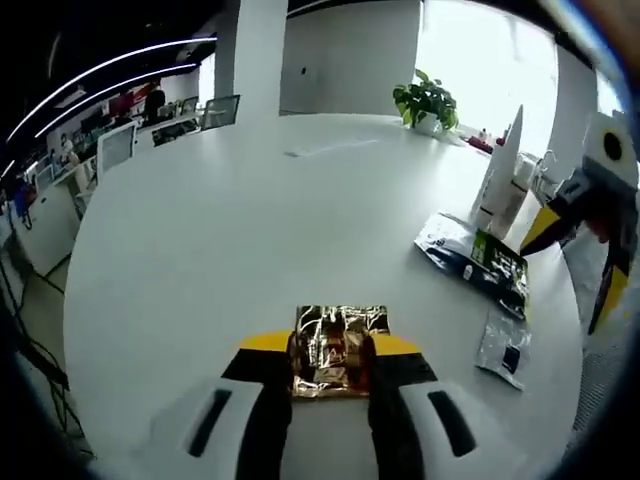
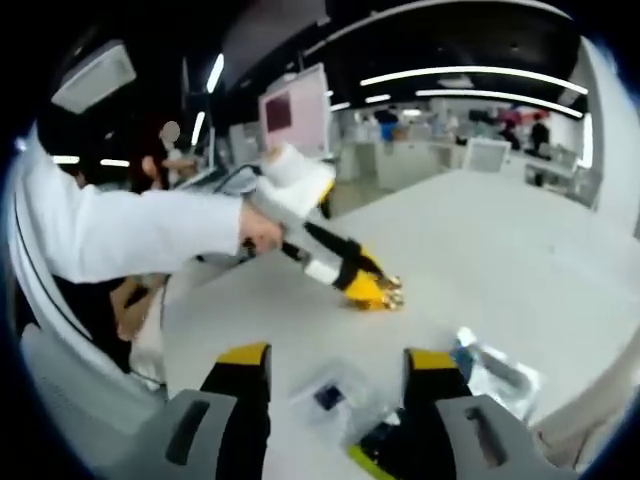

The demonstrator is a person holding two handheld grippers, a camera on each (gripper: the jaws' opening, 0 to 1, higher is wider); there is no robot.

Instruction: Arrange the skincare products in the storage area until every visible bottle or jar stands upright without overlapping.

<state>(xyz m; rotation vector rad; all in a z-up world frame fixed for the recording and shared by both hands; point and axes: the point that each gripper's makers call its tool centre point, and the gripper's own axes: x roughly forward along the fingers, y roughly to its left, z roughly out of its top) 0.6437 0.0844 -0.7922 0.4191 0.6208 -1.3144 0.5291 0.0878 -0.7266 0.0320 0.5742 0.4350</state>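
**Desk:** What does the left gripper (image 1: 335, 365) hold on the white table (image 1: 220, 240)?

**Photographer:** A crinkled gold foil sachet (image 1: 338, 350), pinched between the yellow-tipped jaws and pressed low to the tabletop. In the right gripper view the same left gripper (image 2: 385, 293) reaches in from the left at the end of a white sleeve (image 2: 120, 235), the gold glinting at its tip.

**Desk:** And the rest of the skincare items, taking that sachet as the marker?

**Photographer:** All lie to its right in the left gripper view. A dark flat pouch (image 1: 470, 262) with a green label lies well apart from the sachet, a small silvery packet (image 1: 503, 348) lies nearer, and a tall white tube (image 1: 497, 185) stands upright just beyond the pouch. The right gripper (image 1: 590, 225) hangs past those.

**Desk:** Is the right one carrying anything?

**Photographer:** No. In its own view the right gripper (image 2: 335, 385) has its jaws spread wide with nothing between them, hovering above a small clear packet (image 2: 328, 395) and the dark pouch (image 2: 385, 440).

**Desk:** Which step is this?

**Photographer:** It reads as the sachet being carried or set down, early in the arranging. The next move likely calls for bringing the sachet toward the group without letting it lie over the pouch or the packets.
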